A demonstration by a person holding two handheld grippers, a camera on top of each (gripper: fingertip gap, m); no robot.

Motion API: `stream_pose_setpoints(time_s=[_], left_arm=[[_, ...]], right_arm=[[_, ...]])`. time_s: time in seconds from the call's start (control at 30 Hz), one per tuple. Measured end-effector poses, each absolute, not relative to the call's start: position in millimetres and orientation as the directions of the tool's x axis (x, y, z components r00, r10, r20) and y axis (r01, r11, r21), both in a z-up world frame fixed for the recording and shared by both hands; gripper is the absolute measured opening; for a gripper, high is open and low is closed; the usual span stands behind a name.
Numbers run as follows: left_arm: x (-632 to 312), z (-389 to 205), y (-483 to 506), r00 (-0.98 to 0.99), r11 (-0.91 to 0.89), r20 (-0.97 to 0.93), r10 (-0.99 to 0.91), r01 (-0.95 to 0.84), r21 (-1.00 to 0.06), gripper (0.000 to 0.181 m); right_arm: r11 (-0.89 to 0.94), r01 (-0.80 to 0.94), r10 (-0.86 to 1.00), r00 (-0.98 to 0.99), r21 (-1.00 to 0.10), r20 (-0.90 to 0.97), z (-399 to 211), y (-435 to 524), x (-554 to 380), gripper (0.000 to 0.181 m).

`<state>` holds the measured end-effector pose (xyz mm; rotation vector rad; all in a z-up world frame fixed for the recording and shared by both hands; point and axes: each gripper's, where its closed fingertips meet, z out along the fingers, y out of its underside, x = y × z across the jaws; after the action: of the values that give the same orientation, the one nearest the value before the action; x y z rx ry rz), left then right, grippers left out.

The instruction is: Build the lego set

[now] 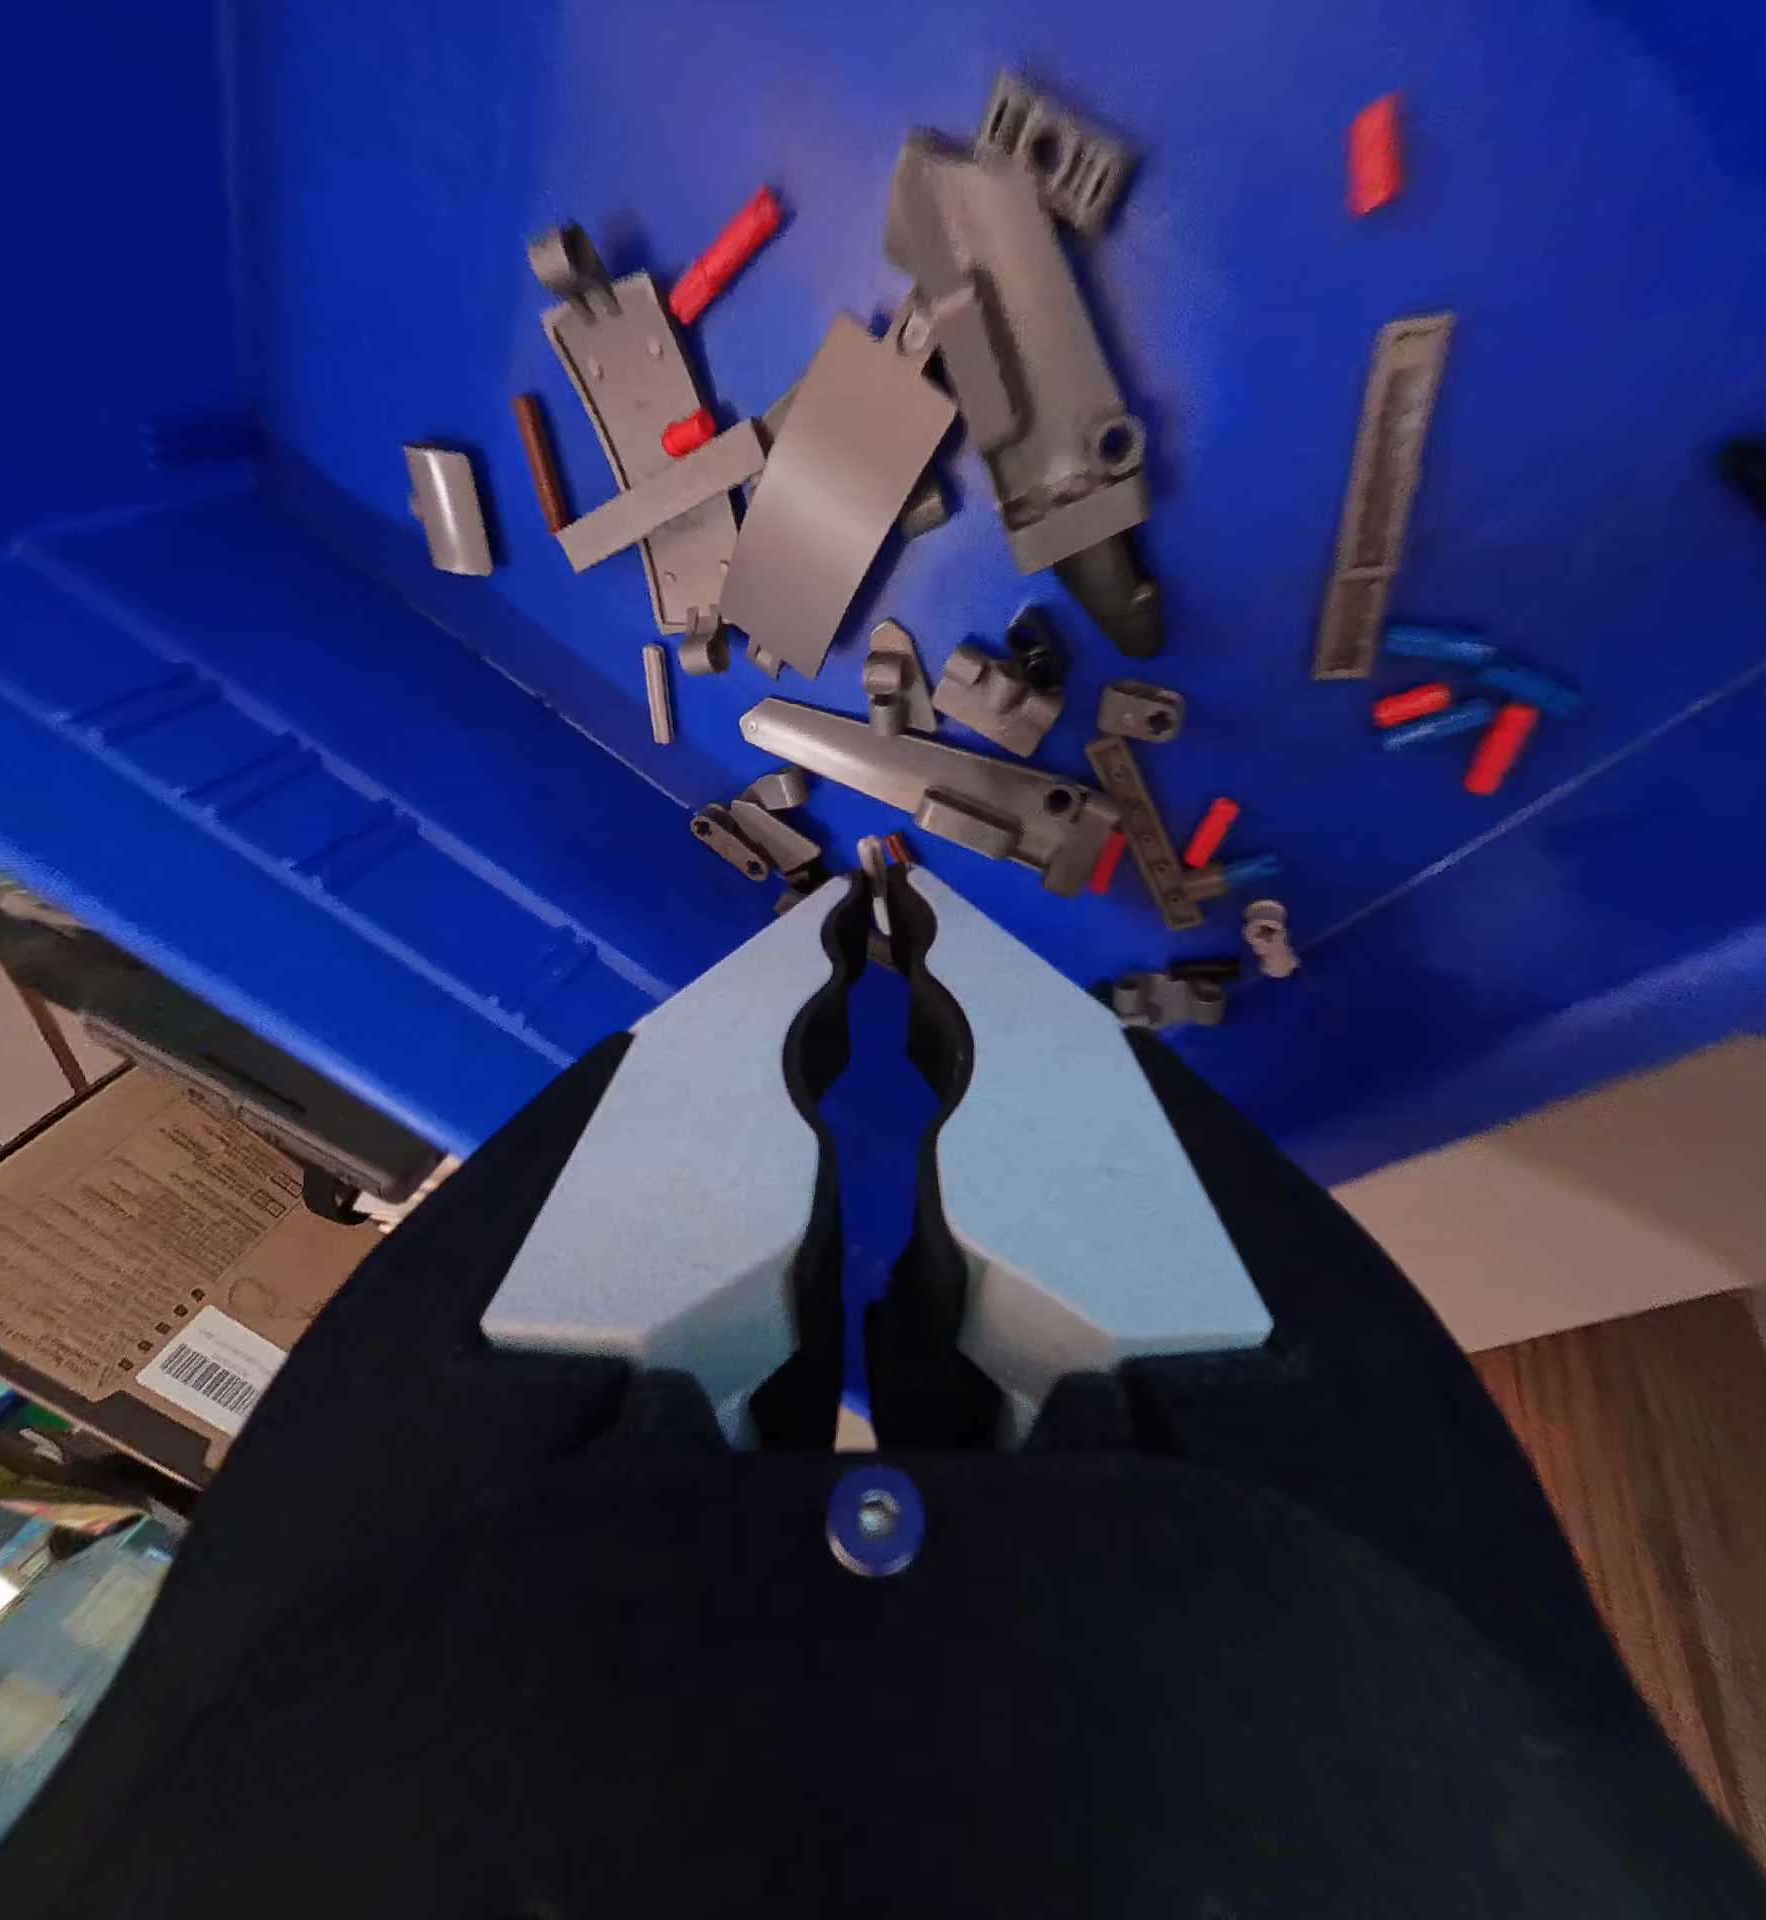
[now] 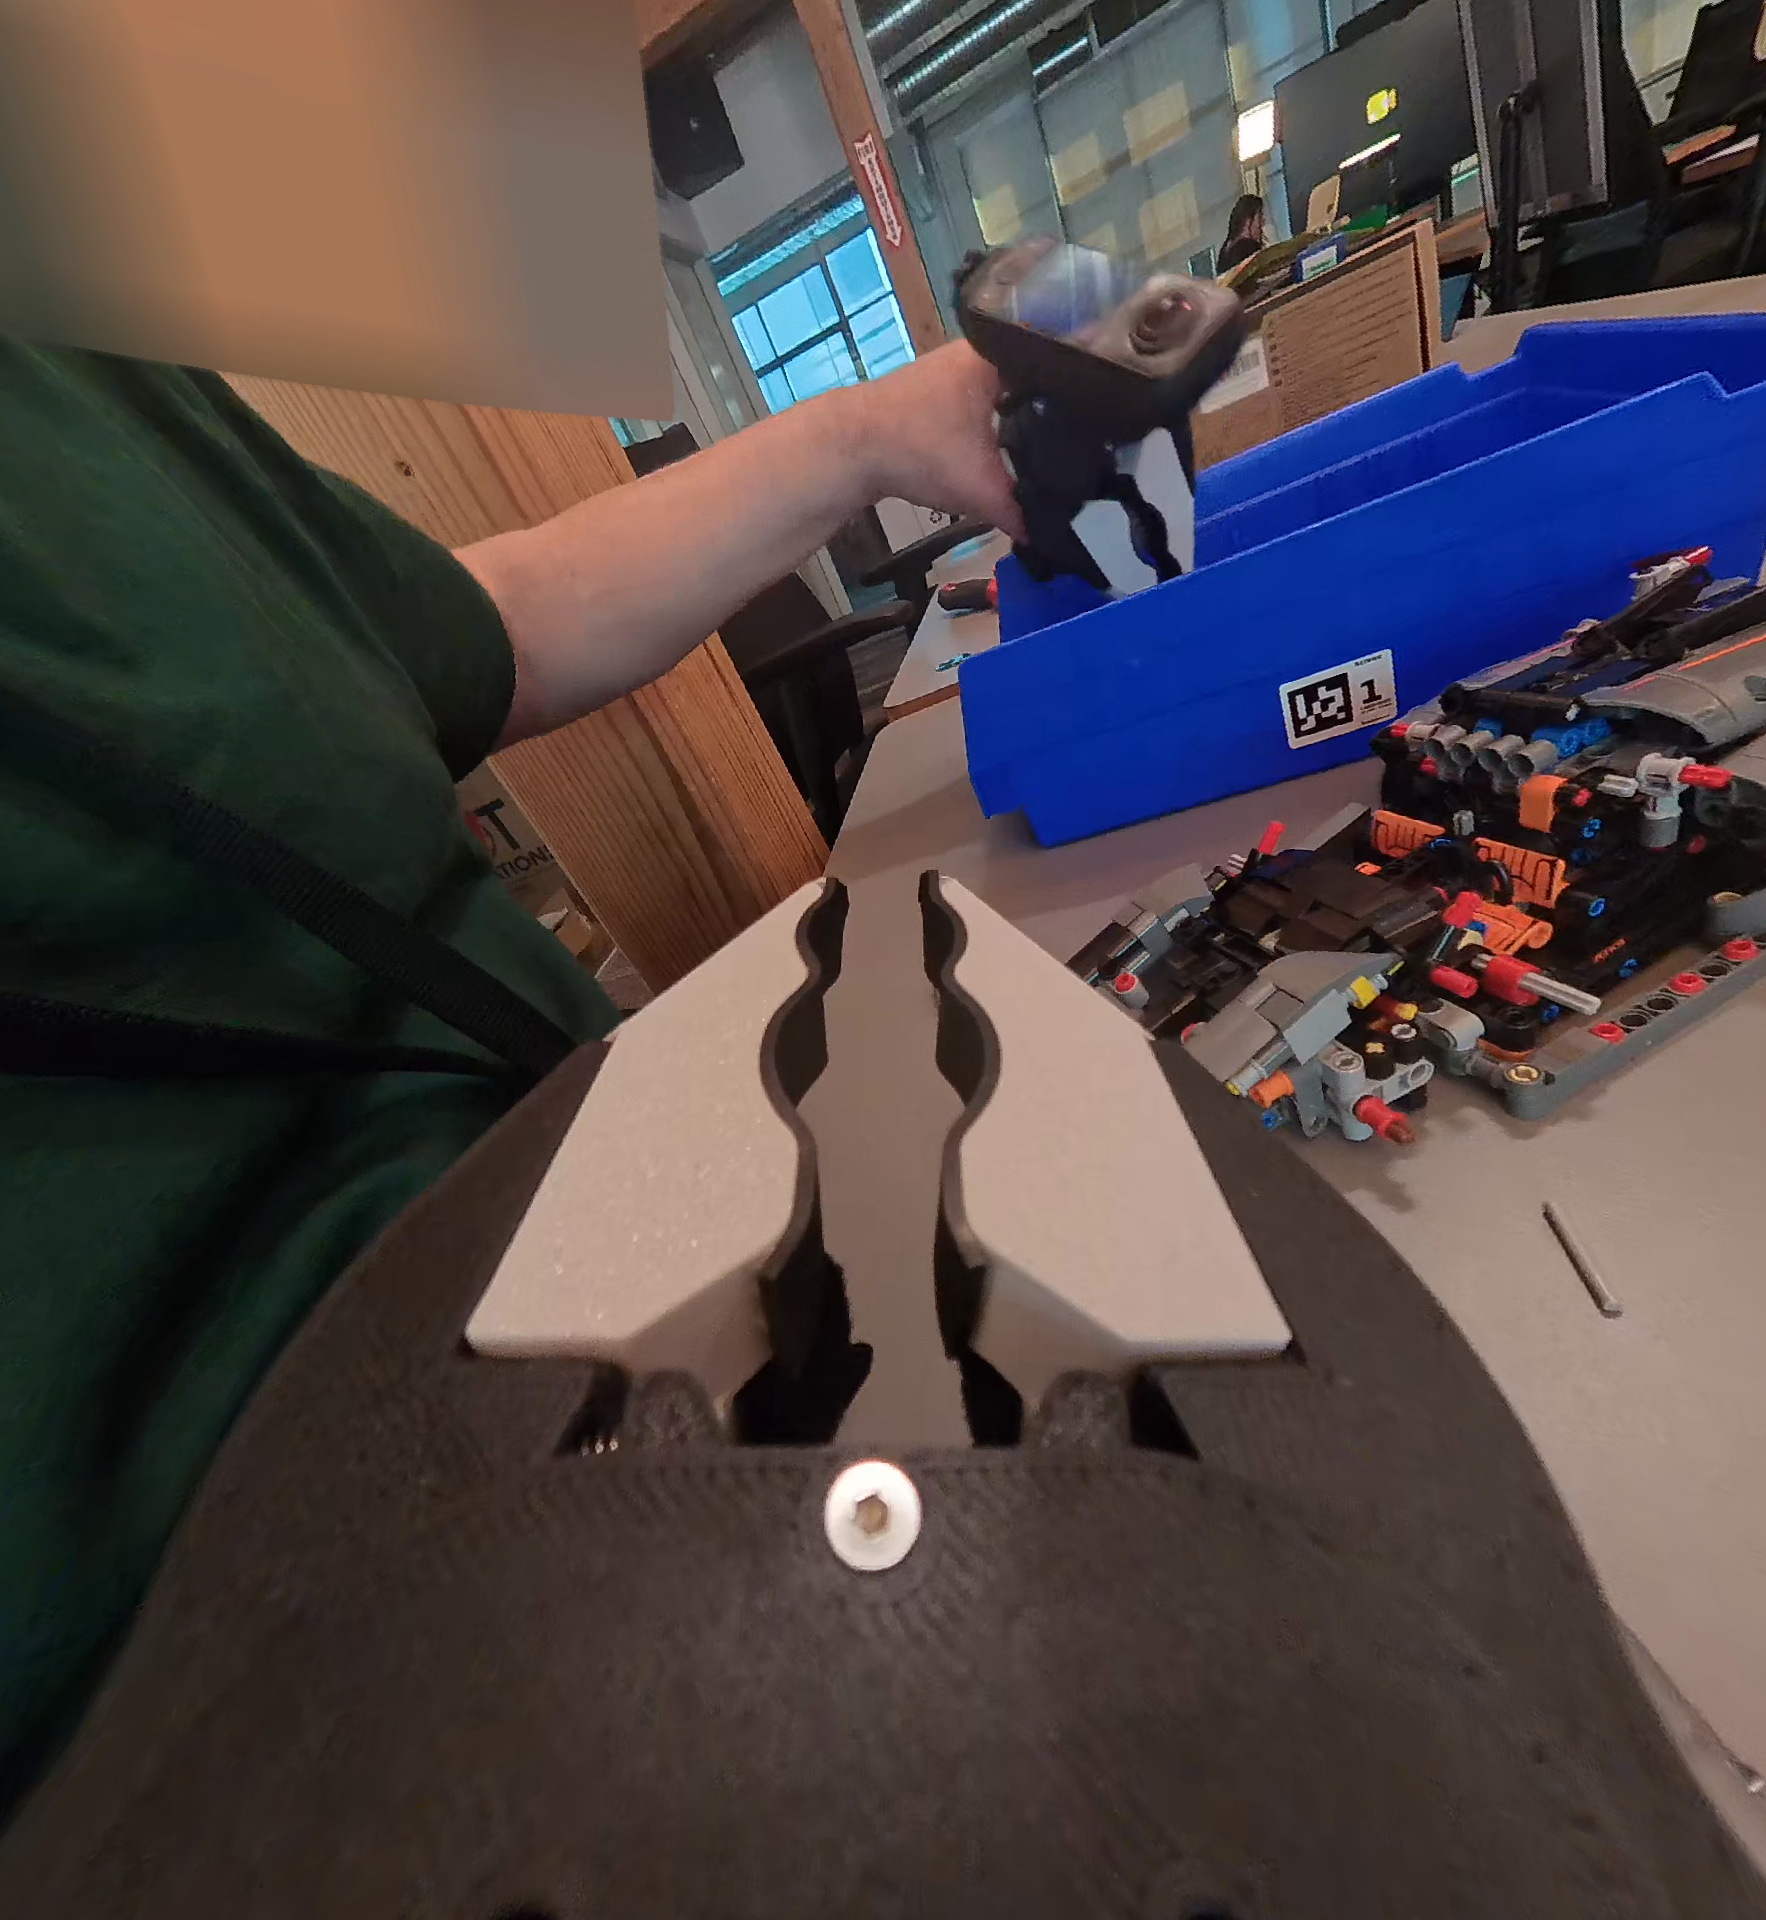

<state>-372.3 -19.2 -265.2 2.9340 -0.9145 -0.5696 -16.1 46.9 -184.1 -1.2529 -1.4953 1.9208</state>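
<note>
My left gripper (image 1: 875, 883) hangs inside the blue bin (image 1: 339, 727), shut on a small light-grey pin (image 1: 880, 902) at its tips. Below it lie loose parts: a curved grey panel (image 1: 837, 499), a big grey shell piece (image 1: 1024, 343), a long grey beam (image 1: 1388, 488), red pins (image 1: 728, 249) and blue pins (image 1: 1440, 644). In the right wrist view the left gripper (image 2: 1118, 540) reaches into the bin (image 2: 1170, 727). My right gripper (image 2: 881, 894) is open and empty above the table edge. The partly built car (image 2: 1533, 883) lies to its right.
The grey table (image 2: 1637, 1403) carries a thin loose axle (image 2: 1582, 1260). A person in a green shirt (image 2: 183, 831) stands close on the left, arm (image 2: 702, 540) stretched toward the bin. A cardboard box (image 1: 100, 1247) sits beside the bin. The tips of one gripper are about 35 centimetres away from the tips of the other. The big grey shell piece (image 1: 1024, 343) sits 8 centimetres or so from the ends of my left fingers. To the partly built car (image 2: 1533, 883): right tips about 15 centimetres, left tips about 30 centimetres.
</note>
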Motion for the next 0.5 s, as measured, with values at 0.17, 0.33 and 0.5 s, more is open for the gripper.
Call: stream_pose_setpoints(time_s=[0.17,0.33,0.5], left_arm=[[-335,-221,-25,0.733,-0.821,-0.426,-0.530,-0.570,0.040,0.001],[-292,-192,-51,0.749,-0.822,-0.455,-0.482,-0.566,-0.062,0.001],[-250,-193,-85,0.800,-0.822,-0.400,-0.447,-0.543,-0.169,0.001]], right_arm=[[-0.367,0.193,0.740,-0.532,-0.910,-0.412,-182,50,-15,0.014],[-0.379,0.178,0.725,-0.554,-0.908,-0.411,-179,50,-13,0.015],[-0.388,0.147,0.711,-0.581,-0.910,-0.396,-173,50,-10,0.016]])
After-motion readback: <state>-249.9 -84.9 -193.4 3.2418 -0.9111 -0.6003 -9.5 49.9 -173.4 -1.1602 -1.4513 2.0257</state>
